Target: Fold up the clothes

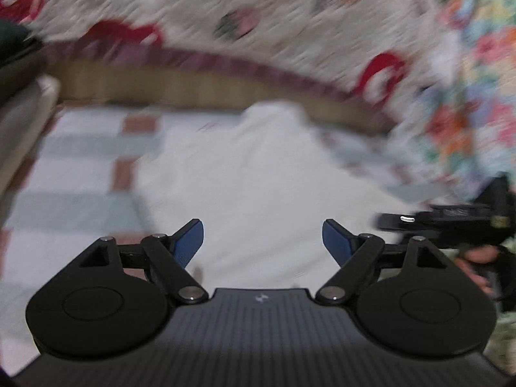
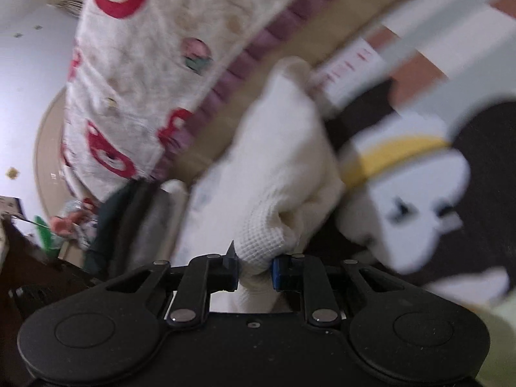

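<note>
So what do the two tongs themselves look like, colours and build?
Both match. The left tongs have a black ribbed body, two round black discs at the sides, black linkage bars on silver pivot pins, and blue textured pads. The right tongs show the same black discs, silver pins and blue pads. No cables or sleeves are clearly visible.

Both wrist views are softly and evenly lit, with no glare or hard shadows. Motion blur smears the patterned blanket and the white garment; only the black gripper bodies stay sharp. Fisheye distortion bends straight edges, and the corners fall dark.
</note>
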The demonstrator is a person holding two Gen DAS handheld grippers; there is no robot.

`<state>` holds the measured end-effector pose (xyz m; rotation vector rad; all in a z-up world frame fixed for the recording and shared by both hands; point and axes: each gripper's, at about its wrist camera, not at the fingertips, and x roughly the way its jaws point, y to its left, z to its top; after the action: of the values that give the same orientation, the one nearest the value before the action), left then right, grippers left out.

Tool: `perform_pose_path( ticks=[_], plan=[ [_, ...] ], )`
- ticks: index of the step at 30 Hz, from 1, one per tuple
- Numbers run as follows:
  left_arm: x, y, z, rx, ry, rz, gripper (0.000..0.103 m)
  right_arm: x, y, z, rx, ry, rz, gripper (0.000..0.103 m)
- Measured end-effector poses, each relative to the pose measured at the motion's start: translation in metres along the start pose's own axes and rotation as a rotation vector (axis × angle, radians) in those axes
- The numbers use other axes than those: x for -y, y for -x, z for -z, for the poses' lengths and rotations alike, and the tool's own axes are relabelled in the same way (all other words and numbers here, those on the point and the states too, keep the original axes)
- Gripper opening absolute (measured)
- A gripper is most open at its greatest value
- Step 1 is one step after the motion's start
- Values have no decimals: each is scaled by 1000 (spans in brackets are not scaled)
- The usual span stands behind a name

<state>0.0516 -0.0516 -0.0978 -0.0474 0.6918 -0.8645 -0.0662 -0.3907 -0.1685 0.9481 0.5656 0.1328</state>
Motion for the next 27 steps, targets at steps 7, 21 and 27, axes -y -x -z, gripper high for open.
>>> perform_pose_path(
  ticks=[7, 21, 27],
  plan=[
    [48, -37, 11, -101, -247, 58, 85, -52, -11, -58, -42, 56, -37, 21],
    [25, -54, 21, -192, -252, -181, 75, -59, -13, -73, -68, 39, 22, 21],
    [28, -48, 14, -143, -290, -215, 23, -58, -12, -69, -70, 53, 49, 22]
  ],
)
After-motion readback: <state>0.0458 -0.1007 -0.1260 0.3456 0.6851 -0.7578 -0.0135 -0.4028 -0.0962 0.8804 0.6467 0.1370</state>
